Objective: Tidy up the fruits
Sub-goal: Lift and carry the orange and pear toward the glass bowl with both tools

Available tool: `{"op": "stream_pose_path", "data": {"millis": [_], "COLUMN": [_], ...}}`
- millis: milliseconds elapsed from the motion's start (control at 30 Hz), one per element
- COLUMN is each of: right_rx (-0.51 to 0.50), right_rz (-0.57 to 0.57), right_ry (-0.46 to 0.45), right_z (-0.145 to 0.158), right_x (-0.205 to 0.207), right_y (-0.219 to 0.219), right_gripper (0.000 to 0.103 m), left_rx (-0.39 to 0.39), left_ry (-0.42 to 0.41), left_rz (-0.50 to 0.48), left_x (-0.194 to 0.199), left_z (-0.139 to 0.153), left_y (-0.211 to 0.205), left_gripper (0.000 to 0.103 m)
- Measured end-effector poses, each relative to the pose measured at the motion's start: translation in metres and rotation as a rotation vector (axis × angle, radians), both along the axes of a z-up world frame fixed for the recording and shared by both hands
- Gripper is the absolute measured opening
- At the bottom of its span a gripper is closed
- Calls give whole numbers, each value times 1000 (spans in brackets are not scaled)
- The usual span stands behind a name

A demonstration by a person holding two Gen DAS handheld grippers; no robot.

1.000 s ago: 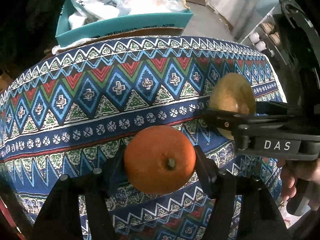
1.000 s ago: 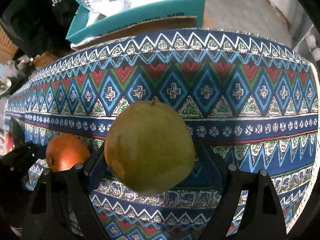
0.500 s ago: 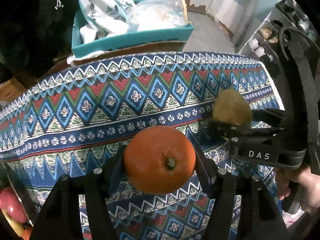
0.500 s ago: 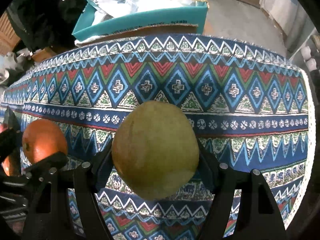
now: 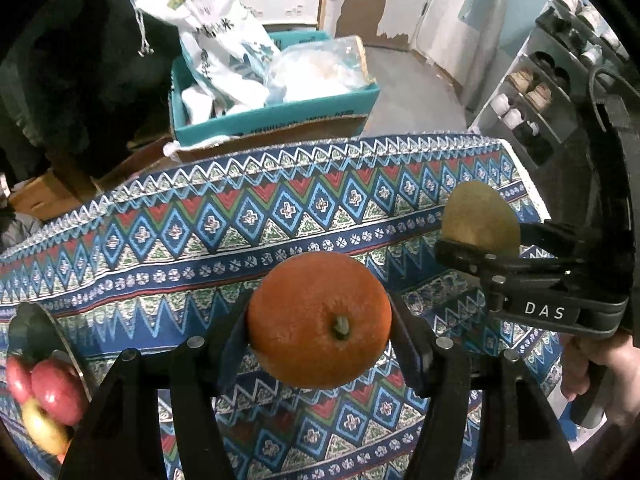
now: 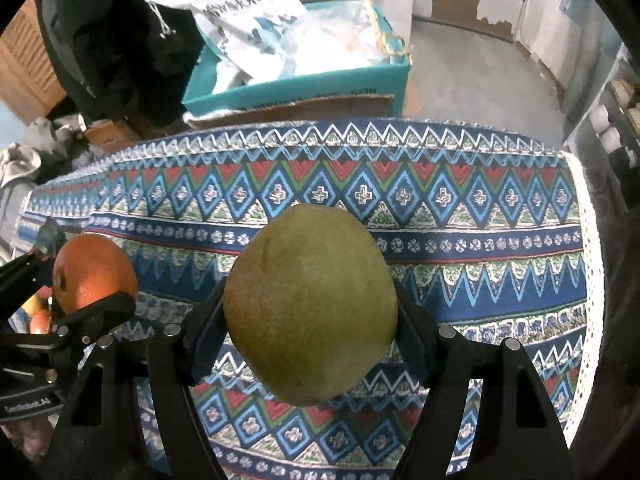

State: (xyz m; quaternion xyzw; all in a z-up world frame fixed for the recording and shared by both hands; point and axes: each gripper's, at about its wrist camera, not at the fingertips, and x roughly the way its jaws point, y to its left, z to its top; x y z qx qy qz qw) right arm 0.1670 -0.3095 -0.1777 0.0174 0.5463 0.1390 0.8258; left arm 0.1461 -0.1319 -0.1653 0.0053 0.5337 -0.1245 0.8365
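Note:
An orange (image 5: 312,312) with its stem end facing the camera is clamped in my left gripper (image 5: 320,320), which is shut on it above the patterned tablecloth (image 5: 280,208). A yellow-green pear (image 6: 312,304) fills my right gripper (image 6: 312,320), pads pressing both its sides. In the left wrist view the right gripper (image 5: 484,236) holds the pear (image 5: 476,212) at the right. The right wrist view shows the left gripper (image 6: 80,276) with the orange (image 6: 94,272) at the left. Both fruits hang off the cloth.
A bowl rim (image 5: 32,320) with red and yellow fruit (image 5: 48,392) shows at the lower left. Beyond the table's far edge stands a teal box (image 5: 280,116) full of bags. A shelf rack (image 5: 532,112) is at the right. A hand (image 5: 600,368) holds the right gripper's handle.
Both grippers have risen with their fruit, so more of the room beyond the table shows. The right jaws narrowed onto the pear. The fruit bowl came into view at the left.

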Motion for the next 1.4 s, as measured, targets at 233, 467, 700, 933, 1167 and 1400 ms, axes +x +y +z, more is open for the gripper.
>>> {"op": "stream_pose_path", "data": {"millis": [233,467,700,933,1167,1400], "right_rx": [7,33,50,68,99,122], "right_rz": [18,33,59,94,138,185], "right_ry": [-65,-124,-183,-235,-271,-297], "right_z": [28,57,84,107,129,145], "right_x": [-15,-32,-47,-61,-72,-73], "right_y": [8,14,25,40,62,92], "right_gripper": [74,74,74,74,74,74], "left_rx": [-4,-18,-28,-36,-44,-48], "left_ry": [-55,-104,-140,-175,-205,-232], "left_rz": [-2,0,8,22,44,79], "left_x": [-19,-38,-55,-71,-84,-95], "left_z": [27,53,73,88,102,112], "left_y": [6,13,22,37,56,82], "left_gripper": [66,66,66,66,66,66]}}
